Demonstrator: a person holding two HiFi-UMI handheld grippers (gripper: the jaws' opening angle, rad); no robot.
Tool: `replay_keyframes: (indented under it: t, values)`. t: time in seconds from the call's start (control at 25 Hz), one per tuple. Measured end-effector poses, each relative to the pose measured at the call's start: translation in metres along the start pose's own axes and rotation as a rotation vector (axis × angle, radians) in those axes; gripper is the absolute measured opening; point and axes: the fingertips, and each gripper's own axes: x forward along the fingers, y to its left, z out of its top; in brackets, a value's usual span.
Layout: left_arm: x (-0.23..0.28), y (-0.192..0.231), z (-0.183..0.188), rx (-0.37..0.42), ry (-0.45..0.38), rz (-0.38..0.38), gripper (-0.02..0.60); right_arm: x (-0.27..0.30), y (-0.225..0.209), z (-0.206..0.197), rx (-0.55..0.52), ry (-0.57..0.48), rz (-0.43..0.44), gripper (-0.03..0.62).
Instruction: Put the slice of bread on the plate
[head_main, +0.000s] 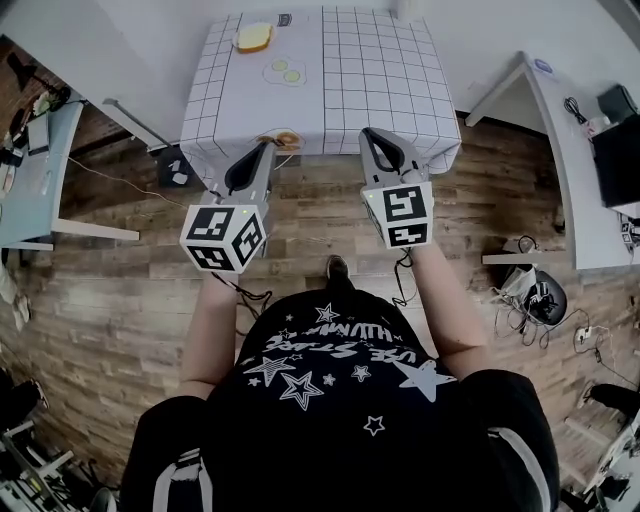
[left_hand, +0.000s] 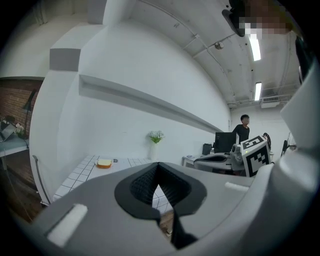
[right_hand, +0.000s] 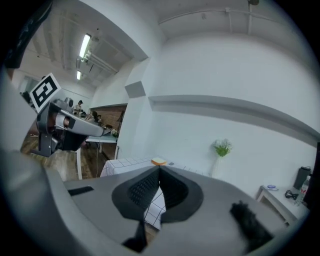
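A slice of bread (head_main: 253, 37) lies at the far left corner of the table with the white grid cloth (head_main: 370, 70). It shows small in the left gripper view (left_hand: 104, 163) and in the right gripper view (right_hand: 159, 161). A pale flat plate with two yellow-green spots (head_main: 284, 71) sits near the middle of the table. My left gripper (head_main: 262, 150) (left_hand: 159, 165) and right gripper (head_main: 372, 135) (right_hand: 160, 168) hang side by side over the wooden floor, just short of the table's near edge. Both point at the table, shut and with nothing in them.
A small orange-brown thing (head_main: 285, 139) lies at the table's near edge between the grippers. White desks stand at the left (head_main: 30, 190) and right (head_main: 580, 170), with cables on the floor (head_main: 530, 295). A vase of flowers (left_hand: 156, 140) stands behind the table. A person (left_hand: 243, 127) stands far off.
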Motion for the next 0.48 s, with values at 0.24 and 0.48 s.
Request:
replay_keyframes:
  t: [0.24,0.48]
  values:
    - [-0.038,-0.007,-0.008,-0.004,0.0,-0.023,0.009,-0.025,0.024,0.01,0.004,-0.001,-0.034,0.014]
    - [-0.077,-0.015,-0.018,-0.006,0.01,-0.039,0.009,-0.055,0.056,0.014,0.015,0.003,-0.041,0.014]
